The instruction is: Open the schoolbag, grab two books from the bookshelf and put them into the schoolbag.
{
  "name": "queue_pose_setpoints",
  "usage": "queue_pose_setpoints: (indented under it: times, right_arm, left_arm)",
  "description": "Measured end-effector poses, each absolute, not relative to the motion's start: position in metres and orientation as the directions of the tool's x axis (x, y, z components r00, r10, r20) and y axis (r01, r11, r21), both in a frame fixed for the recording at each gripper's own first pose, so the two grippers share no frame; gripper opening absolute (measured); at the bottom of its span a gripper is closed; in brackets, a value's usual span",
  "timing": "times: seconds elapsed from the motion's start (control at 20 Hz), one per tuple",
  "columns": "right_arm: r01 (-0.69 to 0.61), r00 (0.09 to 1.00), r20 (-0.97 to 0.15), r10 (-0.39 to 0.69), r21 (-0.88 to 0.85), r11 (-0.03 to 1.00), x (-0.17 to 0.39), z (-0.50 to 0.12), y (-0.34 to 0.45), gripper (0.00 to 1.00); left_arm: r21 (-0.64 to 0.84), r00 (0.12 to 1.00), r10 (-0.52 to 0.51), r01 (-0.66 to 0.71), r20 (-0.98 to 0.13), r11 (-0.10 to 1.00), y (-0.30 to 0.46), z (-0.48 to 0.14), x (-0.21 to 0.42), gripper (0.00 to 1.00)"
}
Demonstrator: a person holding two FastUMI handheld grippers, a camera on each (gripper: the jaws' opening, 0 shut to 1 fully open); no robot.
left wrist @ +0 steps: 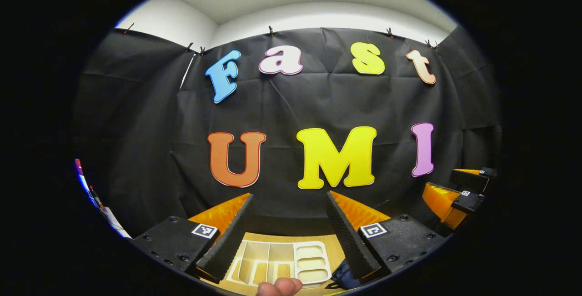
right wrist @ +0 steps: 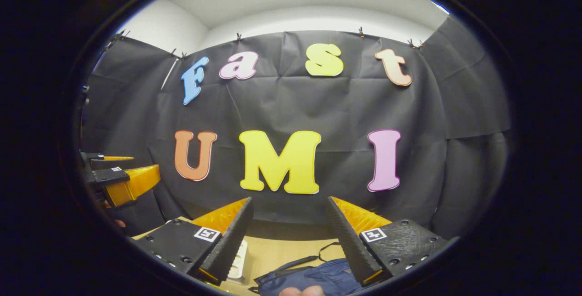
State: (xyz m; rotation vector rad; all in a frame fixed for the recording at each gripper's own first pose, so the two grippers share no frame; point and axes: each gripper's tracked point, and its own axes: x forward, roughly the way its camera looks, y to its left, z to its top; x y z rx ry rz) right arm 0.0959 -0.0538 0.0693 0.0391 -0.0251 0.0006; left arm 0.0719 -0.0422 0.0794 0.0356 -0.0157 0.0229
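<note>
Fingers of the left gripper (left wrist: 291, 232) stand wide apart at the bottom of the left gripper view, with nothing between them. Below them, at the bottom centre of the frame, lies a wooden table (left wrist: 334, 250) with a white tray (left wrist: 311, 259) on it, split into several compartments. A fingertip (left wrist: 278, 287) pokes in at the very bottom edge, just under the tray. A small dark blue corner of the schoolbag (left wrist: 342, 278) shows beside the gripper's right-hand finger, low in the frame. Far off at the right edge, the right gripper (left wrist: 459, 193) hangs in the air before the black cloth wall (left wrist: 136, 127). At the left edge a few books (left wrist: 93, 196) stand as a thin strip, too squeezed to make out.

In the right gripper view, that gripper's own fingers likewise spread wide at the bottom, holding nothing. Between and beneath them, at the bottom centre, the blue bag lies on the table, its dark strap (right wrist: 300, 259) curling out toward the upper left; whether it is open I cannot tell. The tray's edge peeks out by the left-hand finger. The left gripper floats at the left edge of the frame.
</note>
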Motion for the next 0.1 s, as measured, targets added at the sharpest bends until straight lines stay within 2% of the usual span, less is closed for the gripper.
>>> queue_pose_setpoints:
  times: [0.1]
  right_arm:
    - [-0.001, 1.0, 0.022, 0.0, 0.045, 0.999, 0.0995, 0.0687, -0.0543, 0.96]
  left_arm:
    - [0.041, 1.0, 0.023, -0.024, 0.018, 0.999, -0.0434, 0.0801, 0.0733, 0.98]
